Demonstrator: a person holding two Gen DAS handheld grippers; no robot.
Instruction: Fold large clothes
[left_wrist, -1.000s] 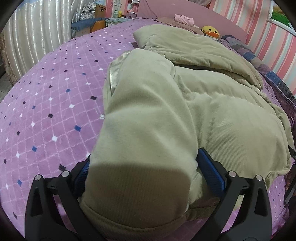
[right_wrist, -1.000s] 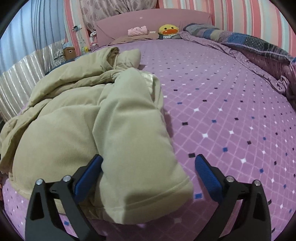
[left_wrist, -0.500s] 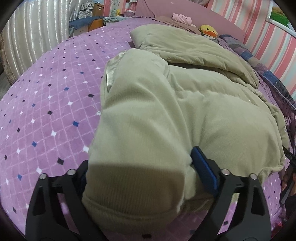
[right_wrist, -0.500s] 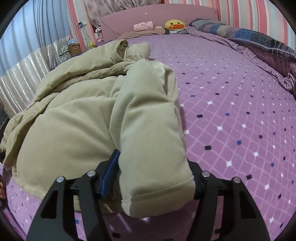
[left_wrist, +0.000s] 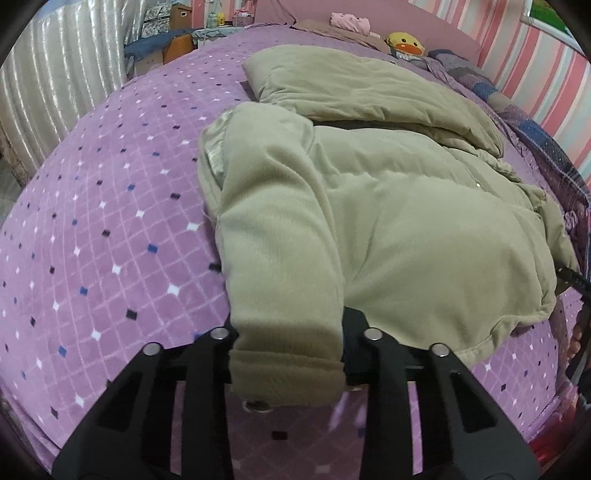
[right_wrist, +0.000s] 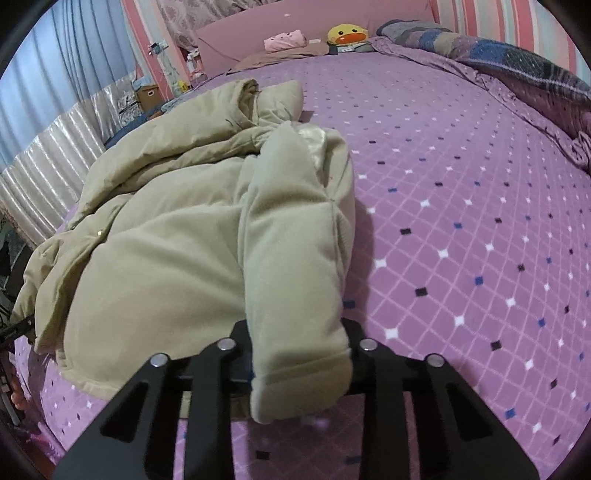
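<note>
Left gripper (left_wrist: 288, 354): you are clamping it on the cuff end of the left sleeve (left_wrist: 280, 251), with the padded fabric filling the gap between the fingers, so the sleeve can be carried as one piece.

Right gripper (right_wrist: 301, 363): you are pinching the other sleeve (right_wrist: 295, 258) the same way, jaws pressed against both sides of the cuff; gripping at the end is giving you control over the sleeve's whole length.

Jacket (left_wrist: 424, 229): it is lying on the bed (left_wrist: 110, 229) ahead of both grippers, body spread flat and the hood end farthest from you, probably so the sleeves can be folded across it.

Sleeves: each is running straight forward from its gripper along an outer edge of the jacket body, the left one lying partly on the body and partly beside it.

Step in hand: you are seemingly readying both sleeves to be laid inward over the chest.

Why both at once: holding them in matching grips is likely keeping the fold even.

Risk: the thick padding is springy, so a cuff could slip free if the pull gets sharp.

Beyond the jacket: a duck toy (right_wrist: 347, 35) is sitting near the headboard, well apart from your work.
</note>
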